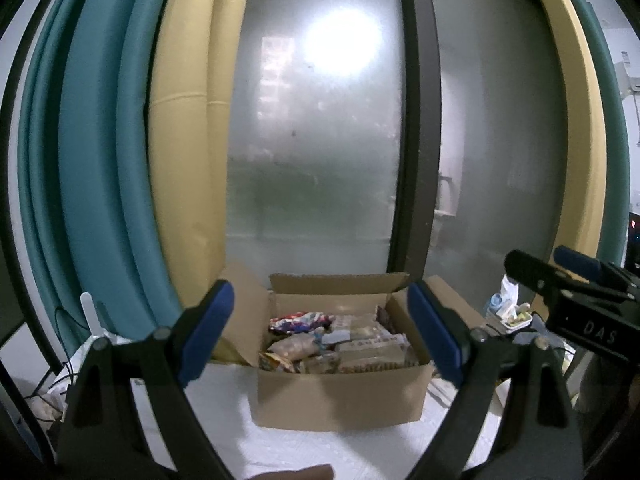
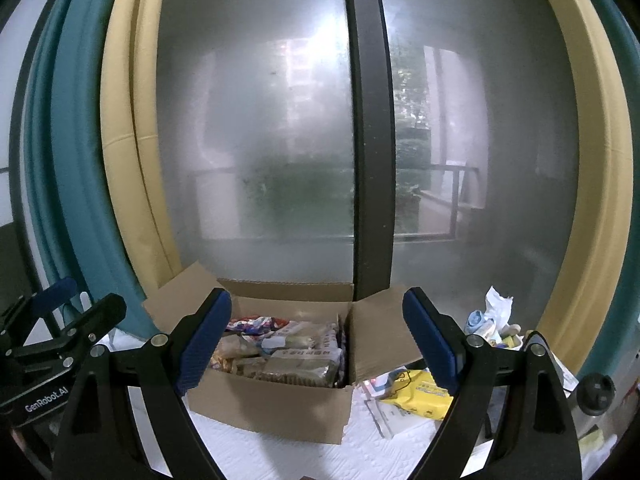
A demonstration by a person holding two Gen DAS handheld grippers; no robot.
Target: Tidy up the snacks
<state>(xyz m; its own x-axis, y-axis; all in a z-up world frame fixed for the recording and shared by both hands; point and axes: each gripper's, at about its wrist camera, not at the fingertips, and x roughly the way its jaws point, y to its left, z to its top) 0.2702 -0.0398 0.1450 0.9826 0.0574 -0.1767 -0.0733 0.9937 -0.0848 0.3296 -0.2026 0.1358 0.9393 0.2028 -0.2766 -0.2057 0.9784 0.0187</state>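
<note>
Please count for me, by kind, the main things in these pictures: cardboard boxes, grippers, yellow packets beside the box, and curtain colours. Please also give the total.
Cardboard box, open, with snack packets inside: 1
Grippers, left gripper and right gripper, both open and holding nothing: 2
Yellow packet on the table beside the box: 1
Curtain colours, teal curtain and cream curtain: 2
Total: 6

Brown cardboard box [image 1: 340,400], blue-padded black tongs [image 1: 320,336], teal and cream curtains [image 1: 132,160], yellow packet [image 2: 420,396].
</note>
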